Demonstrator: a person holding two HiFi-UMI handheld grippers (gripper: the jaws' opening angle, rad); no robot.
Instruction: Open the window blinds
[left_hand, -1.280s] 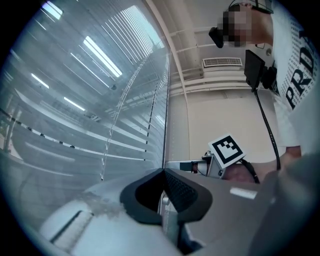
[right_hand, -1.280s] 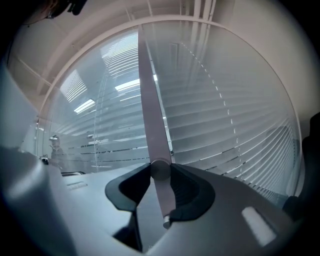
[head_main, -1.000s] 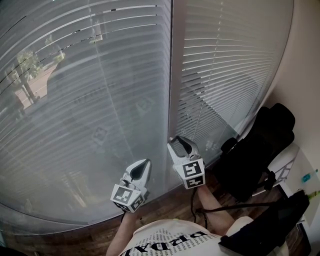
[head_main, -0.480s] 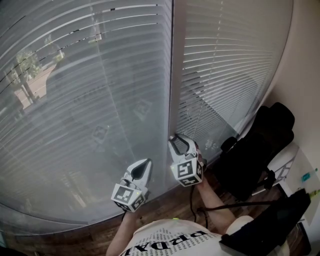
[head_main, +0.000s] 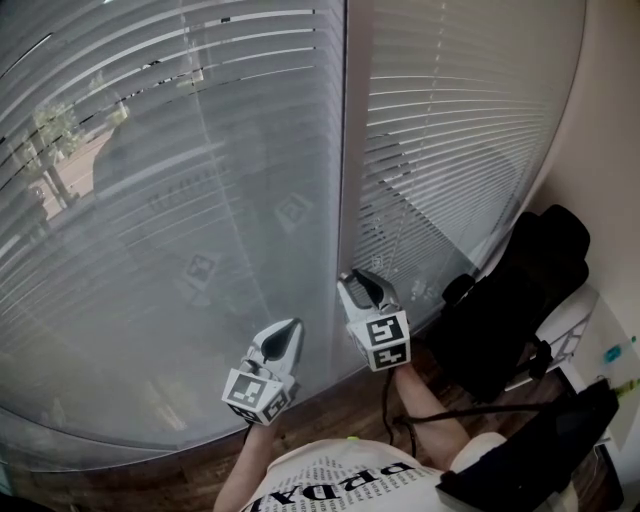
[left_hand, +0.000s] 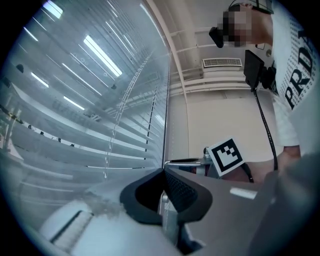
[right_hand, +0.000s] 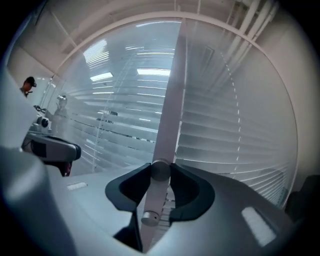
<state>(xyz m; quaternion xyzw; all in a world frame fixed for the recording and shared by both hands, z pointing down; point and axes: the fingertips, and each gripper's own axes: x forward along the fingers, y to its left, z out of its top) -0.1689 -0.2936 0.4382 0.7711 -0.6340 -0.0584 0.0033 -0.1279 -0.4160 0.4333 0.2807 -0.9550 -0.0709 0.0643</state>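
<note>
Grey slatted blinds cover the left pane (head_main: 180, 200) and the right pane (head_main: 450, 130), with a pale upright mullion (head_main: 345, 150) between them. My right gripper (head_main: 358, 279) points level at the mullion's foot. In the right gripper view its jaws (right_hand: 160, 173) have just been closing, and both pads now press on a small round knob (right_hand: 160, 169) on the mullion (right_hand: 170, 115). A second stud (right_hand: 149, 217) sits just below it. My left gripper (head_main: 291, 326) hangs lower left of it, its tips (left_hand: 163, 171) shut together with nothing between them, close to the left blind (left_hand: 75, 125).
A black office chair (head_main: 510, 300) stands right of the window against the wall (head_main: 610, 150). A dark bag (head_main: 540, 460) lies at the lower right. A cable (head_main: 470, 410) runs over the wooden floor (head_main: 330, 410) below the sill.
The right gripper's marker cube tipped slightly and came back. A few more bright gaps show between the slats at the upper left of the left pane. The left gripper kept still.
</note>
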